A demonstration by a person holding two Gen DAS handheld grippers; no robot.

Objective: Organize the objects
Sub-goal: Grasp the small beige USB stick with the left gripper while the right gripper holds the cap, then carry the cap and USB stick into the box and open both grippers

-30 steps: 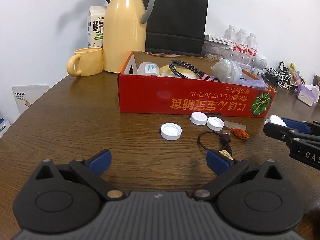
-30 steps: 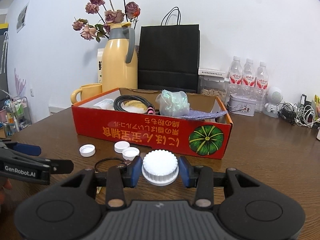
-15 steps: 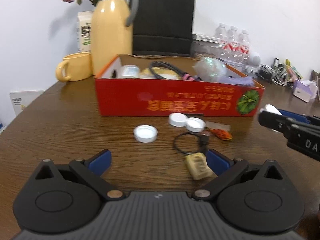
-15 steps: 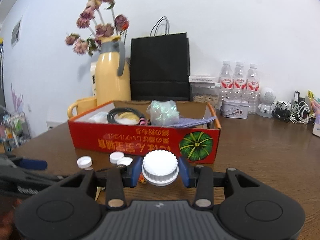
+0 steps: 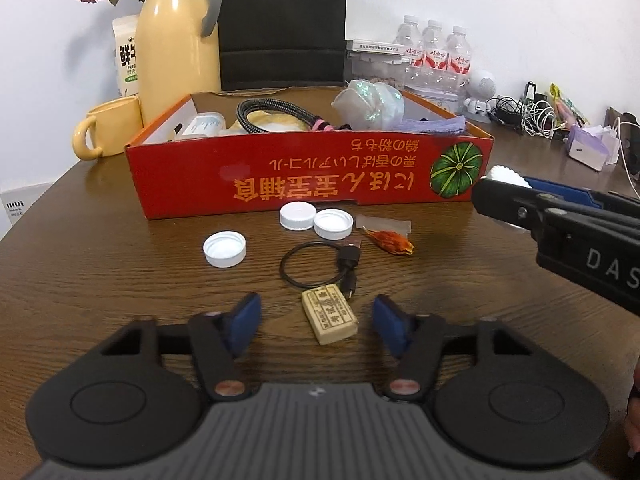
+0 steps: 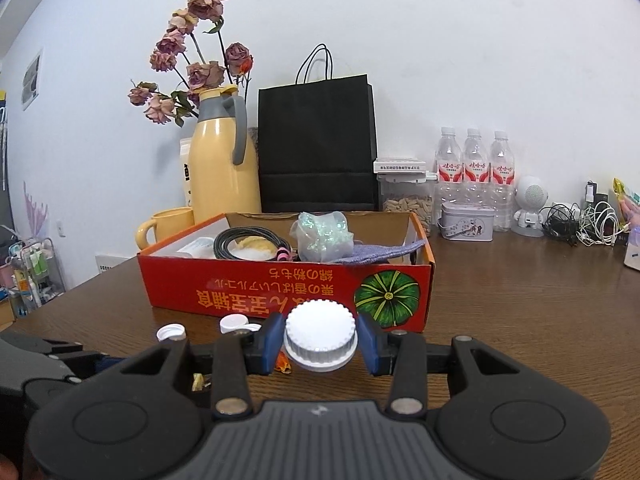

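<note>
My left gripper [image 5: 316,326] has narrowed its spread fingers around the beige block [image 5: 329,315], while my right gripper [image 6: 320,344] keeps pinching the white cap [image 6: 320,339] before the red box [image 6: 288,284].

glossy wood-grain table [image 5: 100,280], ridged plastic cap [image 6: 320,334]

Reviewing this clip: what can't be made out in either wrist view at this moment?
- Red box floor: hidden by its front wall, both views.
- Milk carton: mostly behind the yellow flask.
- White ridged cap underside: hidden in the right gripper.
- Tan block lettering: too small, between the left gripper fingers.
</note>
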